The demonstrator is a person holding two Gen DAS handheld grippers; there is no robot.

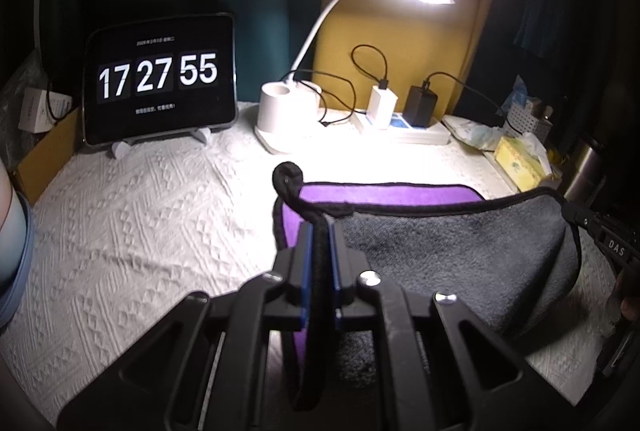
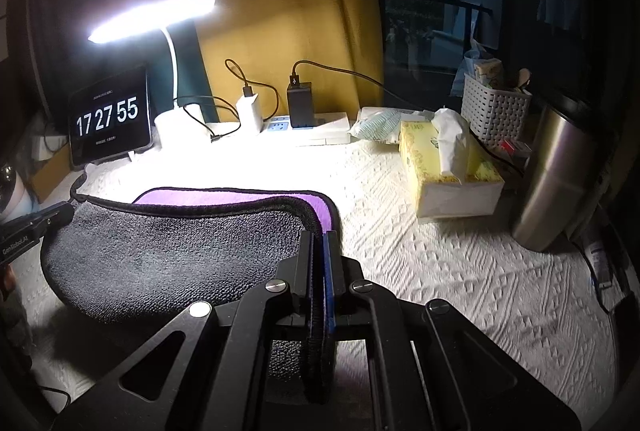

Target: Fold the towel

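Left hand-held gripper (image 1: 320,231) | clamps towel (image 1: 440,251) corner | right hand-held gripper (image 2: 320,243) likewise

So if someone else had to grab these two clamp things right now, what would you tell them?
Left gripper: shut on the towel's near left corner, by its black edging.
Right gripper: shut on the near right corner.
Towel: grey on one side, purple on the other. The near edge is lifted and hangs between the two grippers; the far part lies flat on the white tablecloth, purple side up.
Done: both near corners gripped and raised.
Left: carry the near edge over to the far edge, lay it down and let go. Keep it short of the lamp and the tissue box.
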